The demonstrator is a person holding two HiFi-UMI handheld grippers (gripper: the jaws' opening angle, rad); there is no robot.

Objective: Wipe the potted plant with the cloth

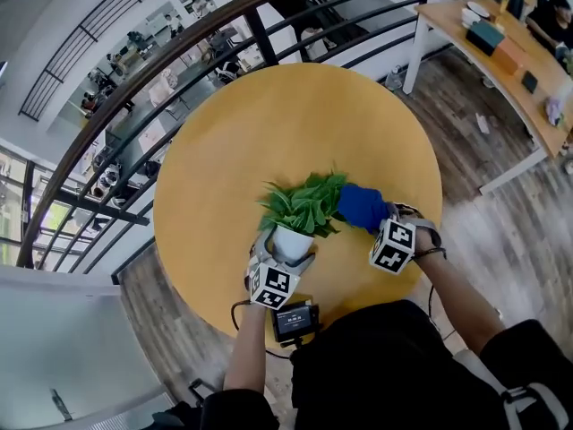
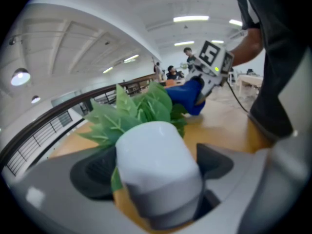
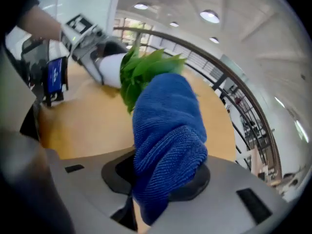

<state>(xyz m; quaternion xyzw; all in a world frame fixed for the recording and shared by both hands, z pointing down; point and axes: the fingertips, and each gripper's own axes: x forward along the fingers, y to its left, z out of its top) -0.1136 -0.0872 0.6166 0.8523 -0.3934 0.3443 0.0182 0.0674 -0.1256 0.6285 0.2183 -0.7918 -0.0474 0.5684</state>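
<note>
Near the round table's near edge, the left gripper is clamped on the potted plant's white pot. The right gripper pinches the blue cloth against the foliage. Best to stroke lightly outward along each leaf, with the pot braced.

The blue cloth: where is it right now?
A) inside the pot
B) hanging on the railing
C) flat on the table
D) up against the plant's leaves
D: the right gripper holds the blue cloth up against the leafy side of the potted plant.
</note>
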